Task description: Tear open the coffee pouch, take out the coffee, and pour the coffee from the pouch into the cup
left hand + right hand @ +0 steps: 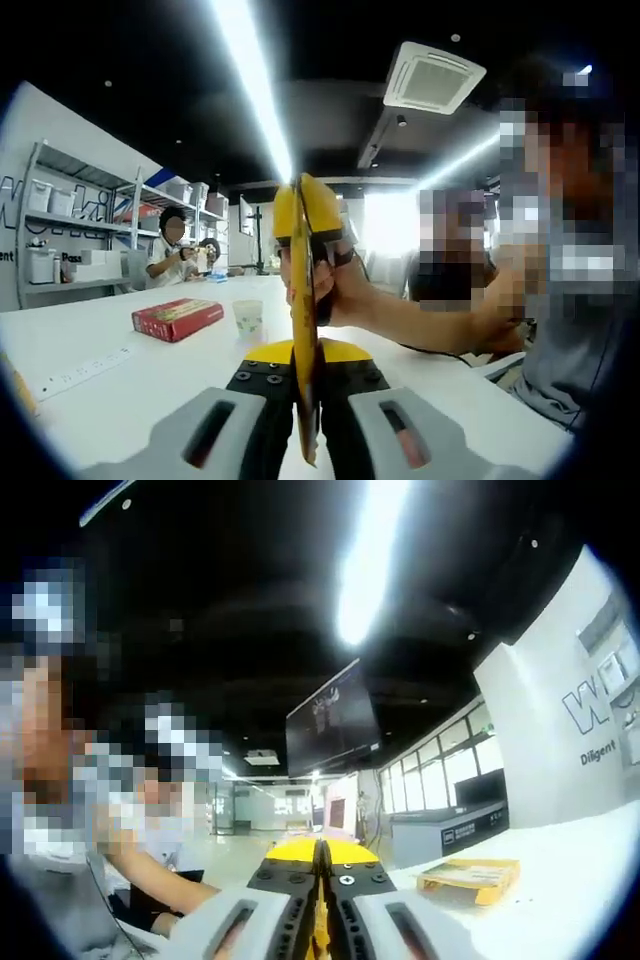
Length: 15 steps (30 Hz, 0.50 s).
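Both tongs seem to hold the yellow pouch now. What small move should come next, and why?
Probably pull the two tongs apart to start the tear. In the left gripper view the left tongs are shut on the pouch, seen edge-on and upright, with a hand at its top. The right tongs pinch a thin yellow edge, likely the same pouch. The cup waits on the table.

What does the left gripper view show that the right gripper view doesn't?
Left gripper view alone: a red box and a small cup on the white table, a power strip, shelving with bins, and the right gripper pinching the pouch's far end.

Right gripper view alone: a yellow box and a hanging dark screen.

Both: the yellow coffee pouch clamped edge-on, and a white tabletop.
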### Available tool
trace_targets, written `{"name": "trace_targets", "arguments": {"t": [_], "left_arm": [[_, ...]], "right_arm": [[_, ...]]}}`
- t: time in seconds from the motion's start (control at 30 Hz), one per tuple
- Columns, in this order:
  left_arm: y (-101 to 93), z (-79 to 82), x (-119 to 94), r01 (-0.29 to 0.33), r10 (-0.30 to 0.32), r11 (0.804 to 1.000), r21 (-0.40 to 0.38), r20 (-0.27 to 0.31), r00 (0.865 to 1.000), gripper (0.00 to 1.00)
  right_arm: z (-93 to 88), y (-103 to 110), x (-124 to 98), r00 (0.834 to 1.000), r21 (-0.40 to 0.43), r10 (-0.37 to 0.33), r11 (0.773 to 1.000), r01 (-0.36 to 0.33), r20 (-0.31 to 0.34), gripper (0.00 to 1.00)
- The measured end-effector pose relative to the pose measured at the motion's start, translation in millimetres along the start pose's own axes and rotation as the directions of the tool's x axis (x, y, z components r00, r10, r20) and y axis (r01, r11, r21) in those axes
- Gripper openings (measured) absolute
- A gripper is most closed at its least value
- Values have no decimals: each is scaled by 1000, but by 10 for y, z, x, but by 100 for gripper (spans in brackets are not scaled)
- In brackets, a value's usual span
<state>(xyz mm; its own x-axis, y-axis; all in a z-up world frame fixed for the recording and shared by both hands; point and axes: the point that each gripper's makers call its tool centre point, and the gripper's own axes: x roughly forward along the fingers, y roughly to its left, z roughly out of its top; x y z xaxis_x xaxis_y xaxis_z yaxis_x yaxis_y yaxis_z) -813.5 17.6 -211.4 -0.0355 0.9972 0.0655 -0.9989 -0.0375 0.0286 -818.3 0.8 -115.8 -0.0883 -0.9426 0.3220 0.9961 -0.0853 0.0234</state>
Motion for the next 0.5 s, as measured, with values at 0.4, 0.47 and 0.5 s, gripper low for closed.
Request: {"name": "trace_targets", "arguments": {"t": [0.4, 0.47, 0.5], "left_arm": [[-71, -15, 10, 33, -33, 997, -72, -6, 999, 15], [-78, -21, 11, 35, -36, 996, -83, -8, 999, 15], [-79, -27, 9, 34, -35, 996, -83, -10, 999, 15]], "right_arm": [[-114, -346, -47, 927, -495, -354, 832, 251, -124, 1], [-144, -348, -21, 894, -669, -426, 706, 233, -138, 1], [-153, -335, -1, 883, -732, -451, 645, 218, -134, 1]]}}
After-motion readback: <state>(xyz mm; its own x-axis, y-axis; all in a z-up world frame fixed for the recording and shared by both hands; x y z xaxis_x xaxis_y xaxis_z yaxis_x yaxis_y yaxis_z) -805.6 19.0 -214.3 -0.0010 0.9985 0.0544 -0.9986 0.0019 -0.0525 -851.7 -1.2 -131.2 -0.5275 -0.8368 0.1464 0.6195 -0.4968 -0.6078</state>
